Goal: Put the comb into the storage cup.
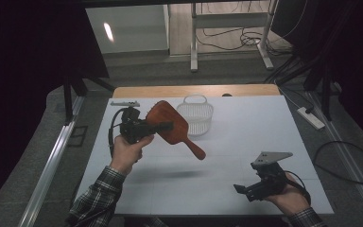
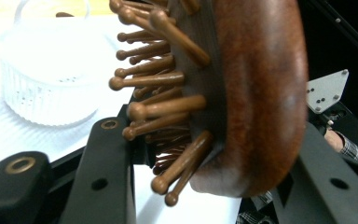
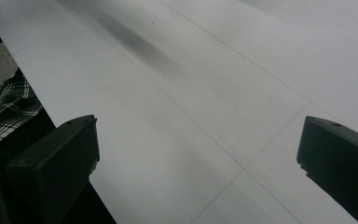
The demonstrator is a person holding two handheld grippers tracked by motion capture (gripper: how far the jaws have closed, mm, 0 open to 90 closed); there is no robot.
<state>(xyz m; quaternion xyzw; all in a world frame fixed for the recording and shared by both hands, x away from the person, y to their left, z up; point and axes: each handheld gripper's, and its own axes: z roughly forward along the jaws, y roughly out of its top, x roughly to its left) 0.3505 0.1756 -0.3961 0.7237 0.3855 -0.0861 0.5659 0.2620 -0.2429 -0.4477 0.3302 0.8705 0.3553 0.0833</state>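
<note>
A brown wooden paddle hairbrush [image 1: 172,124] hangs above the white table [image 1: 246,142], left of centre, with its handle slanting down to the right. My left gripper [image 1: 163,126] is shut on the brush's head. In the left gripper view the jaws of my left gripper [image 2: 214,163] clamp the head, bristles [image 2: 158,107] to the left and the smooth back [image 2: 261,93] to the right. My right gripper [image 1: 243,191] hovers low by the front right edge, open. In the right gripper view the right gripper [image 3: 198,154] has bare tabletop [image 3: 191,93] between its jaws.
A white ribbed basket [image 1: 196,116] stands at the back centre of the table, just right of the brush, also seen as the basket [image 2: 46,79] in the left gripper view. A small grey bar [image 1: 124,103] lies at the back left corner. A power strip [image 1: 312,118] lies on the floor at right.
</note>
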